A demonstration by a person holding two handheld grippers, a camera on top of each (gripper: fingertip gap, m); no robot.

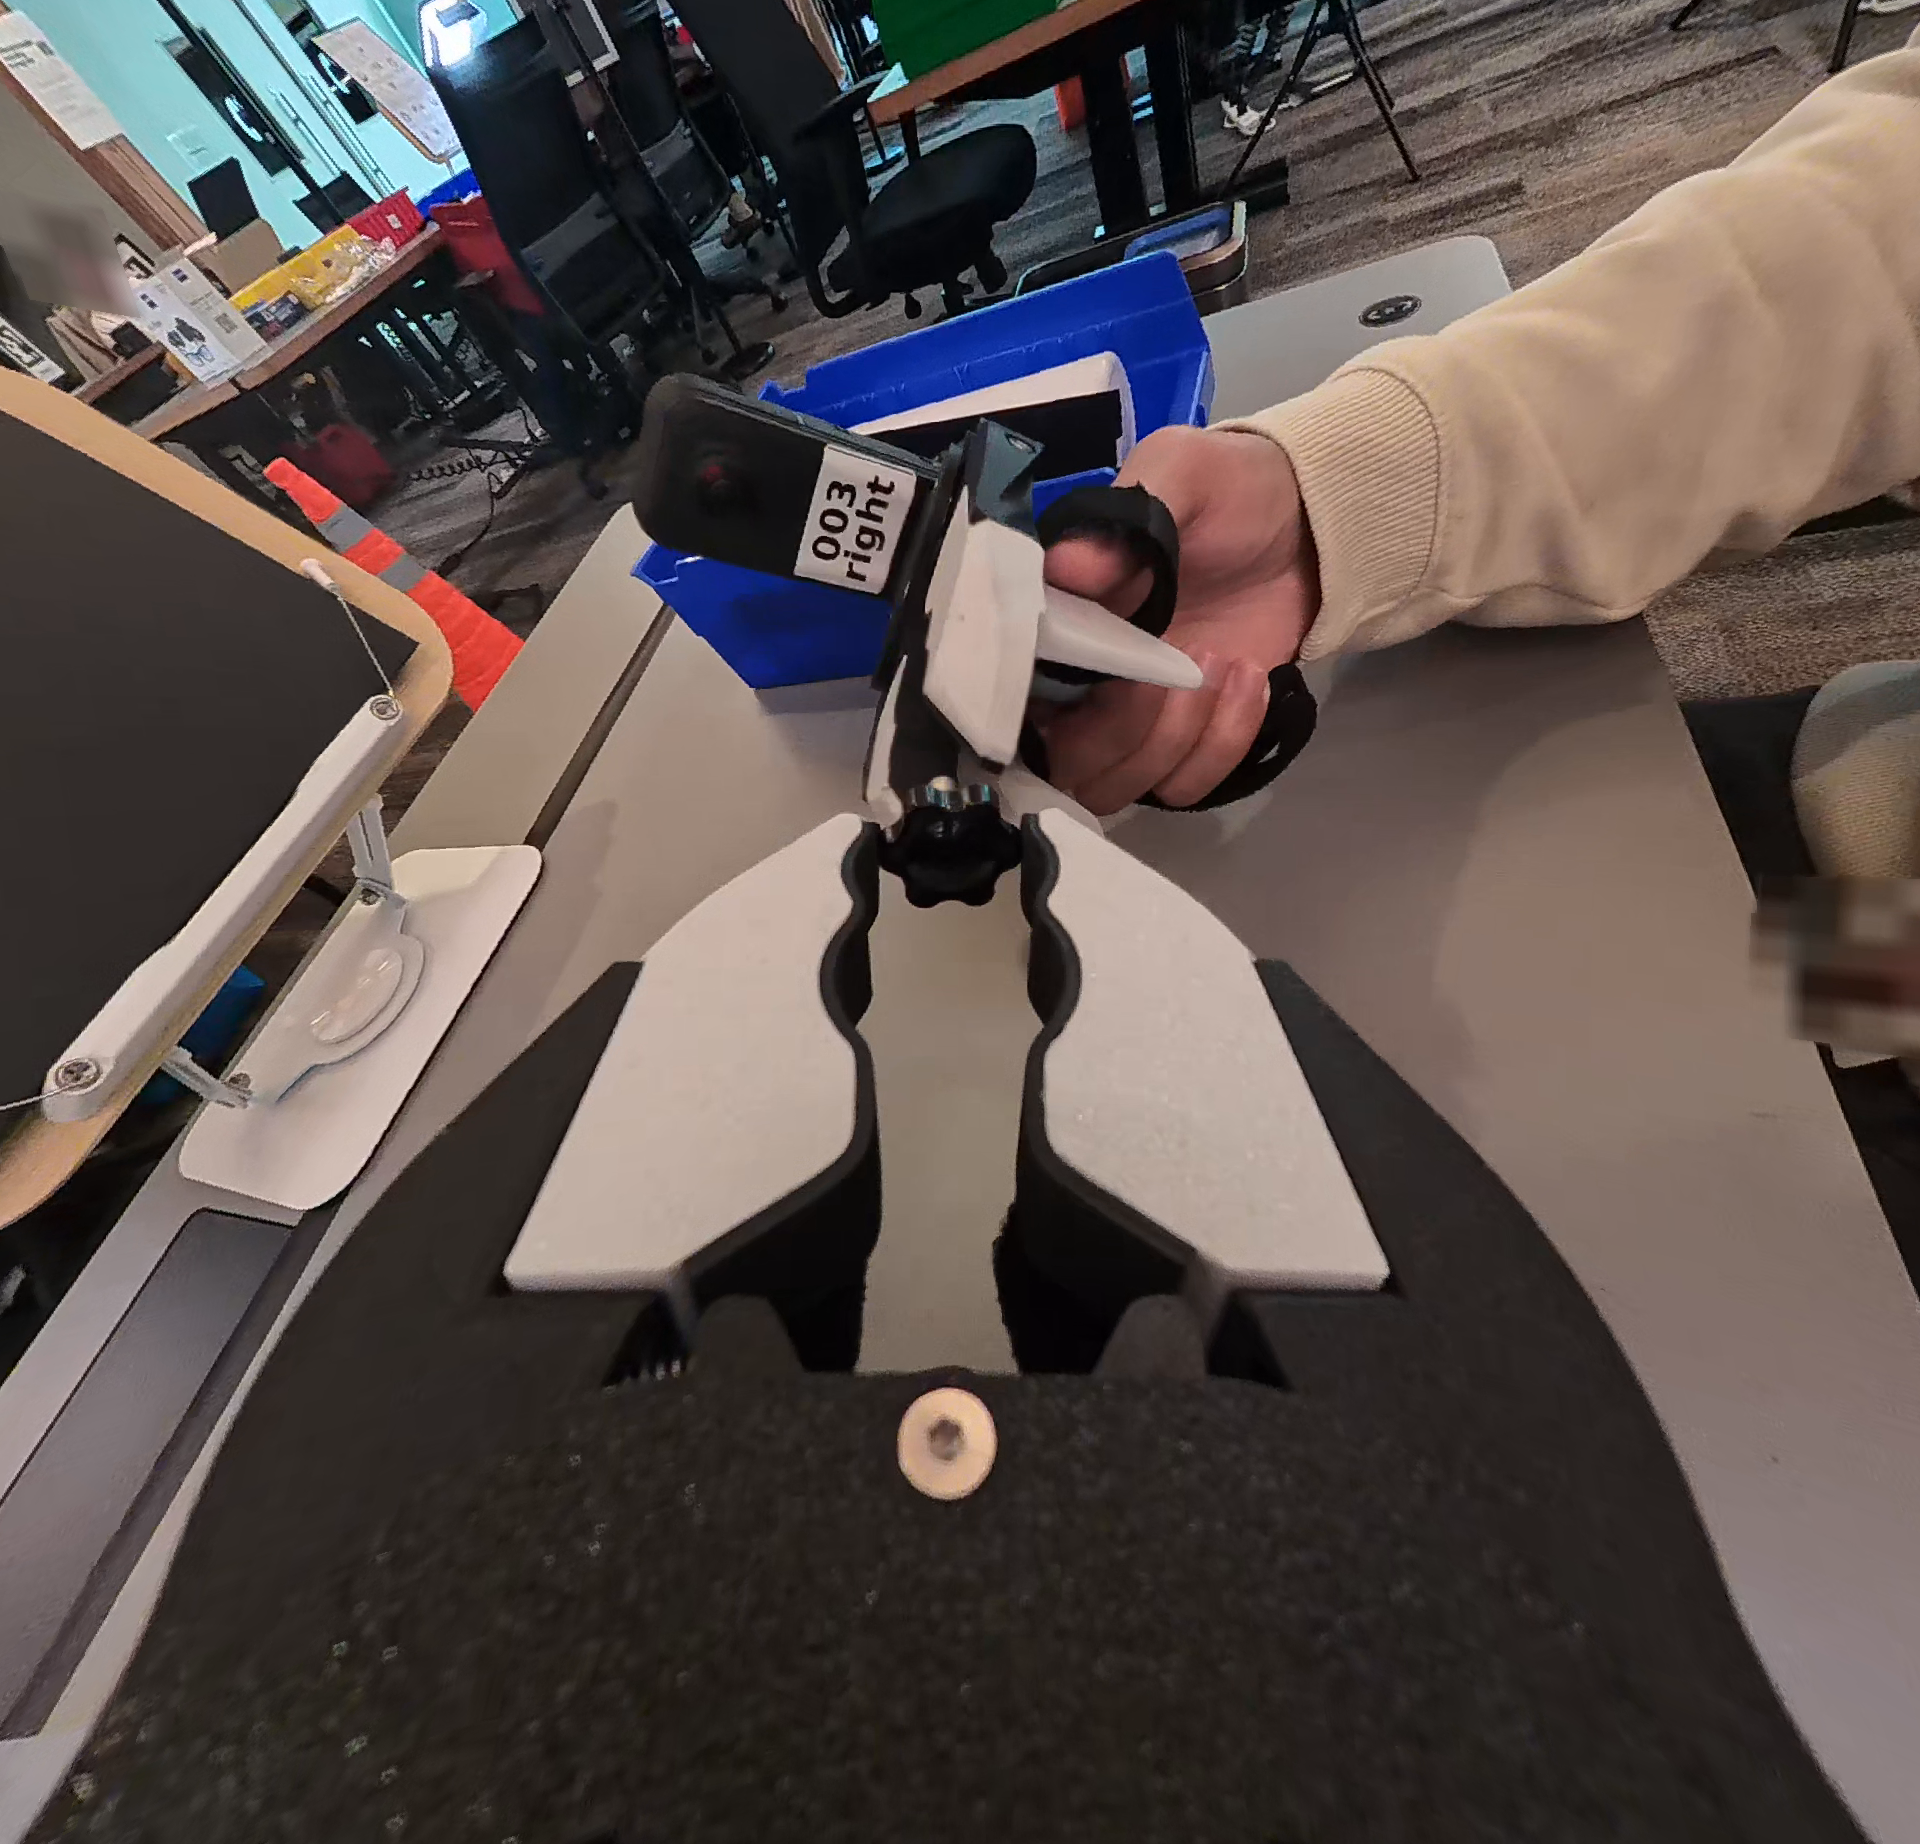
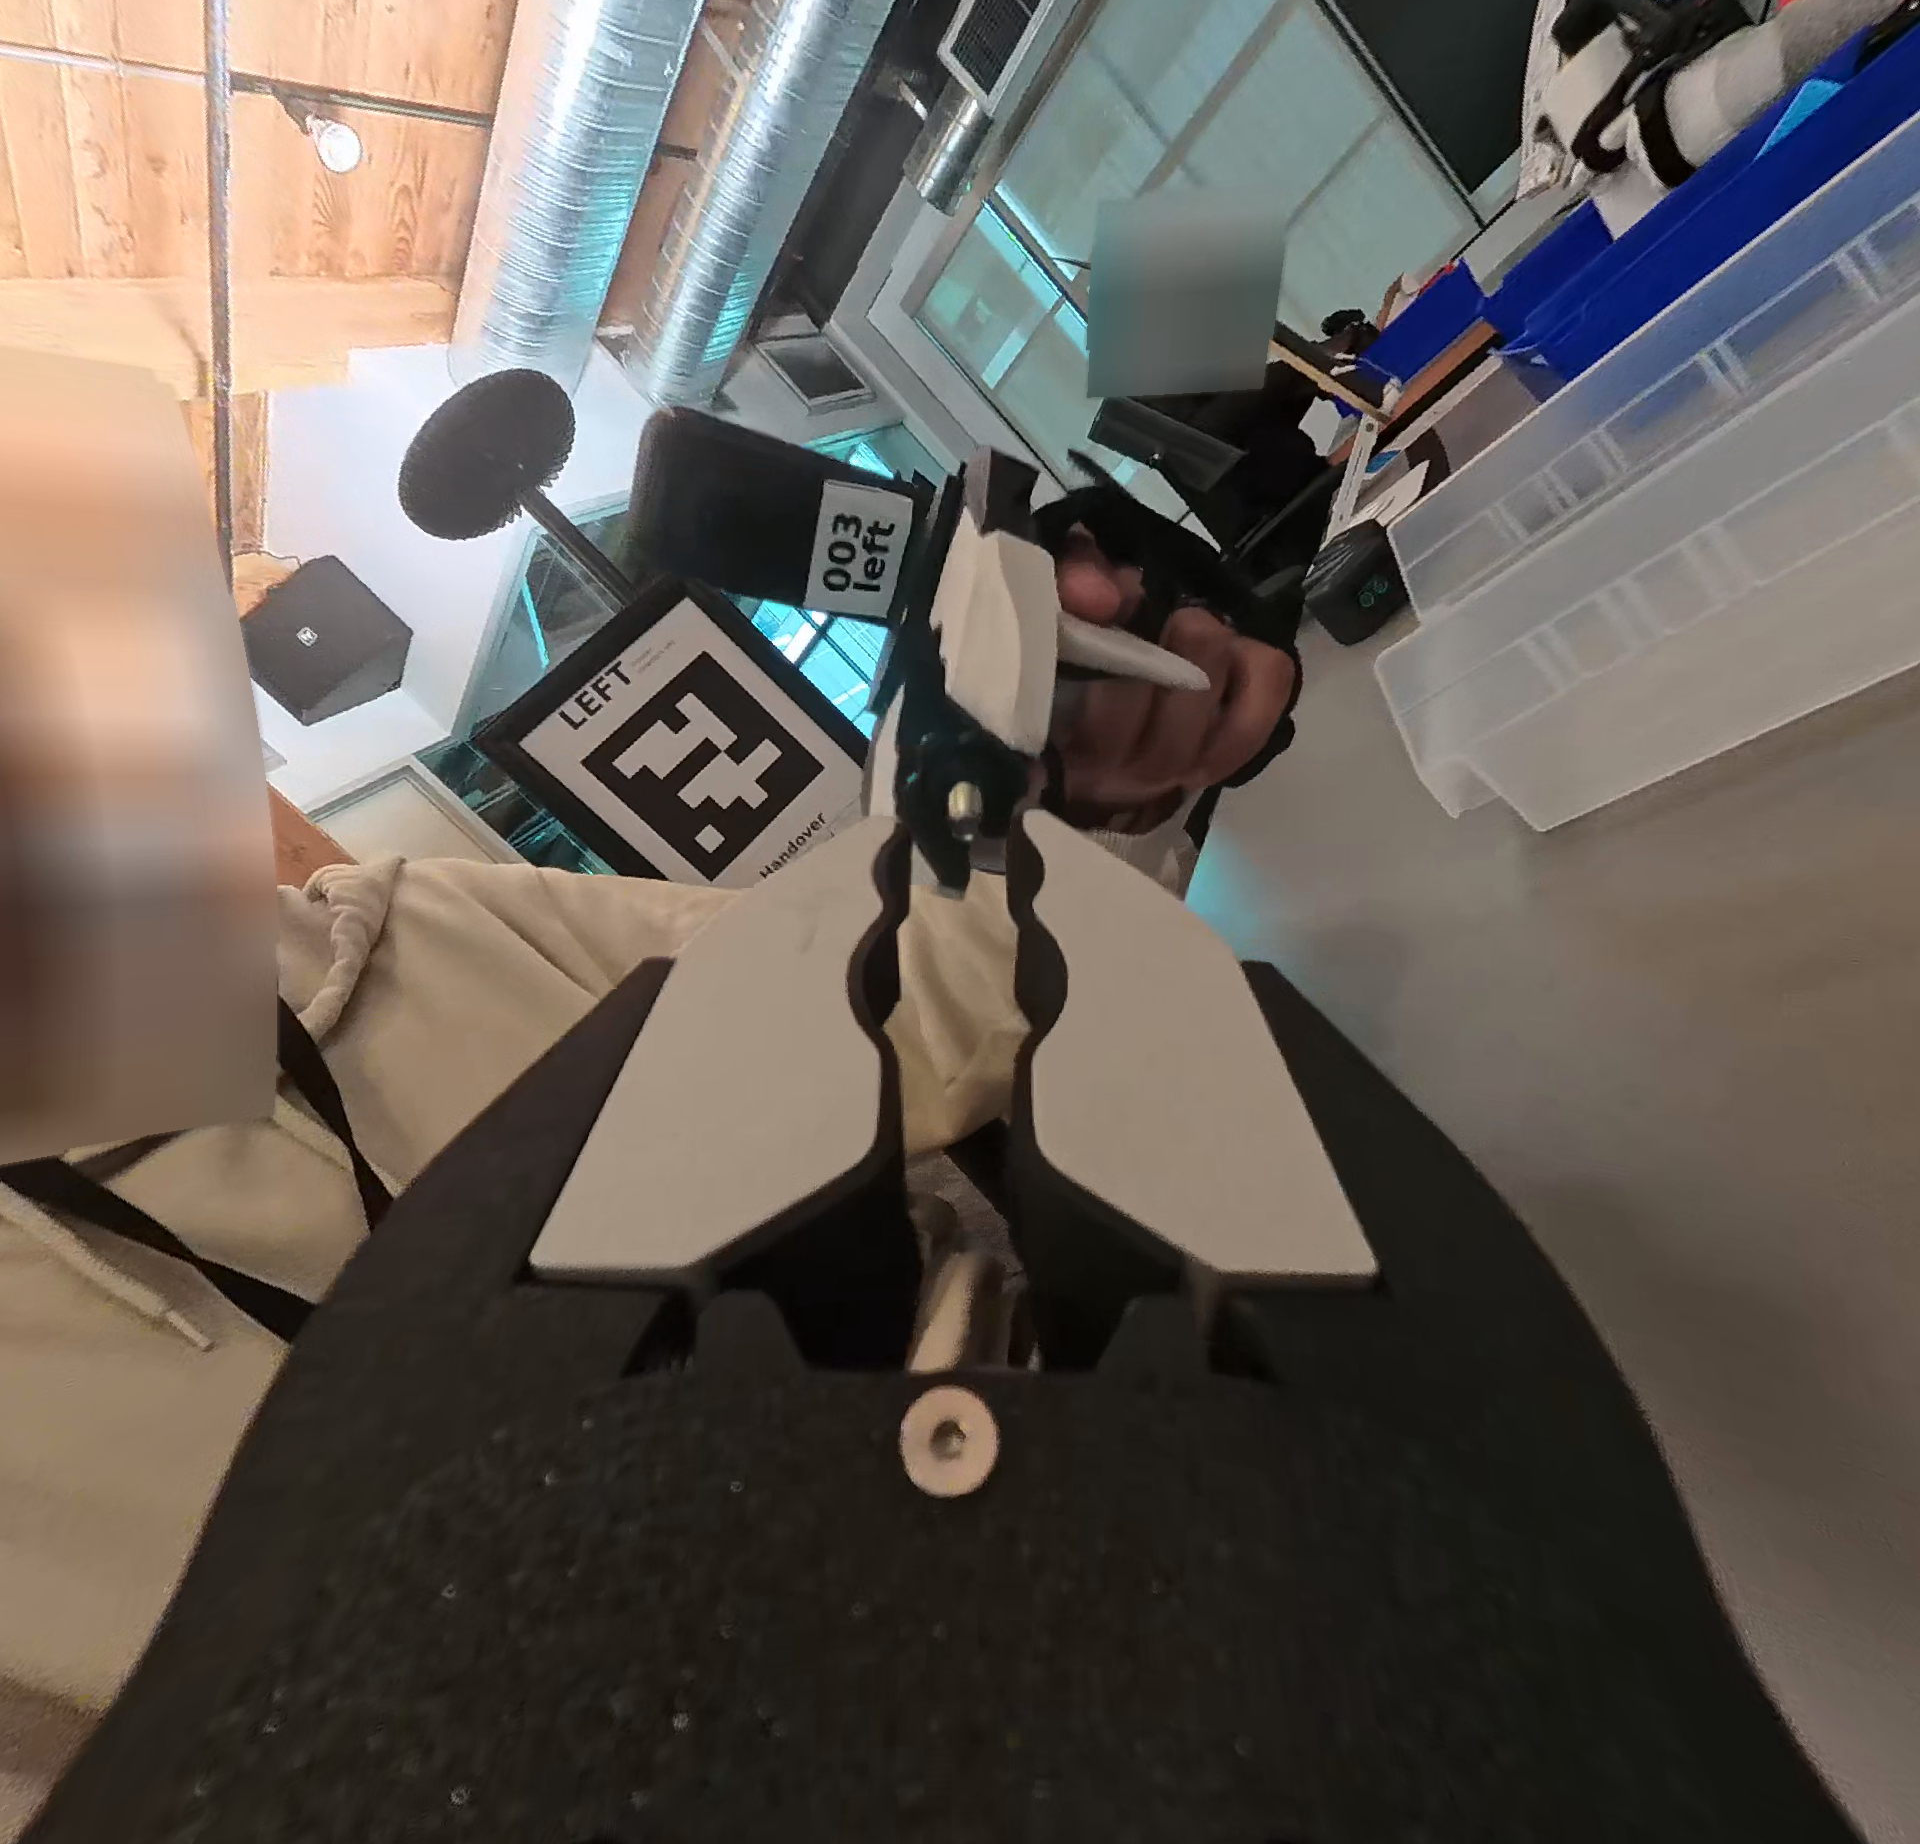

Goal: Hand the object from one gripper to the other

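A black star-shaped knob [image 1: 945, 864] with a metal bolt sits between the two grippers, above the grey table [image 1: 1455, 911]. My left gripper [image 1: 951, 838] is shut on it, pads against the knob's sides. My right gripper [image 2: 956, 844] faces the left one tip to tip, and its narrow gap is also closed around the same knob [image 2: 961, 807], whose bolt end points at its camera. In the left wrist view, a hand in a cream sleeve [image 1: 1610, 392] holds the right gripper [image 1: 966, 802]. In the right wrist view, another hand holds the left gripper [image 2: 951, 755].
A blue bin [image 1: 790, 631] stands on the table just behind the grippers. A dark board on a white stand [image 1: 312, 963] is at the left, with an orange cone [image 1: 416, 589] beyond. Clear plastic drawers [image 2: 1662, 599] and a framed marker card [image 2: 686, 745] show in the right wrist view. My two grippers' fingertips are within a few centimetres of each other.
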